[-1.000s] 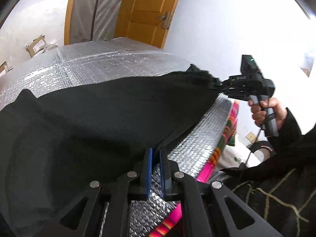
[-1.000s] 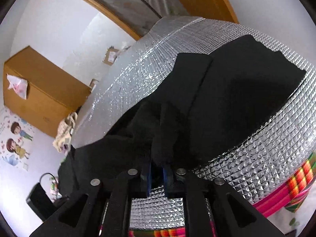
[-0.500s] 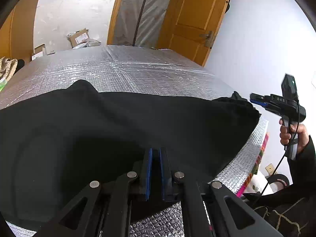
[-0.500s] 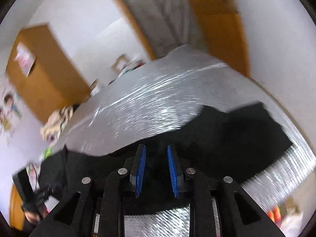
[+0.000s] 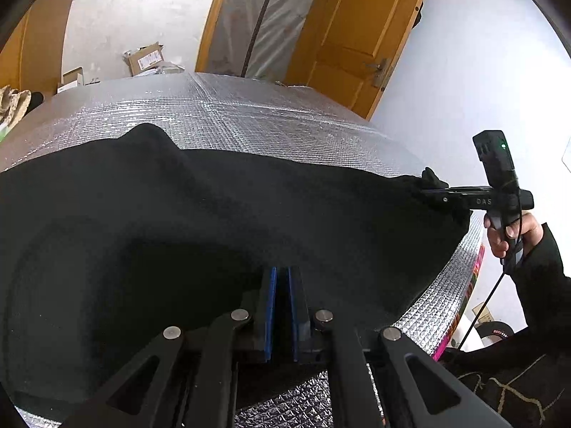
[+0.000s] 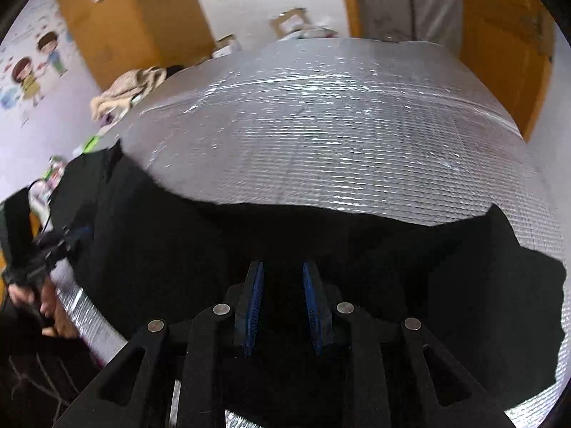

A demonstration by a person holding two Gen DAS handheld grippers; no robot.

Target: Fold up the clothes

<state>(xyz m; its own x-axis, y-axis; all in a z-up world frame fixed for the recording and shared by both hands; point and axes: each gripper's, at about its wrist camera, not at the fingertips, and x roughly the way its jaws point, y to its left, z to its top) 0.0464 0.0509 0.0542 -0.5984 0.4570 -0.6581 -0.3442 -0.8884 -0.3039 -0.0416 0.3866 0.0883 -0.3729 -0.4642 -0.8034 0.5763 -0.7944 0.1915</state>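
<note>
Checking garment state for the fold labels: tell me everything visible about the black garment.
The black garment is plain, dark, matte cloth, spread mostly flat across the near part of the silver quilted foil surface, with a small peak along its far edge. The left hand-held gripper is shut on its near edge. The right hand-held gripper hangs over the cloth with its jaws apart.

White walls (image 5: 446, 82), wooden door (image 5: 342, 32)

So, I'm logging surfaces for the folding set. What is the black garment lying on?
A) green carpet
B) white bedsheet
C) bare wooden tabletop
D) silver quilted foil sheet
D: the black garment is spread over a silver quilted foil sheet that stretches beyond it.
</note>
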